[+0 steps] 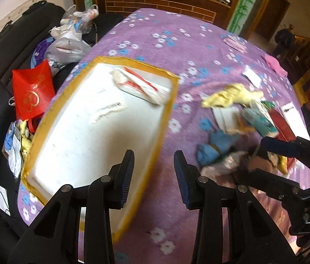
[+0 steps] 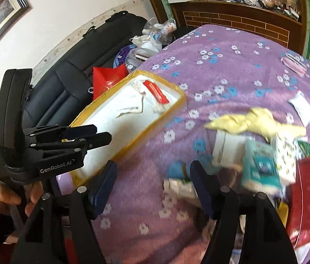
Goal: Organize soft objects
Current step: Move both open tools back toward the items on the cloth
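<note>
Left gripper (image 1: 154,171) fingers apart, empty, low in frame over the white foam box (image 1: 102,121); right gripper (image 2: 152,184) fingers wider, empty, above the purple floral surface (image 2: 232,66).

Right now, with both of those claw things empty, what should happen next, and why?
Probably bring the right gripper down onto the blue cloth just ahead of it. Its jaws are open and empty, and the foam box holds only a red-and-white packet.
</note>
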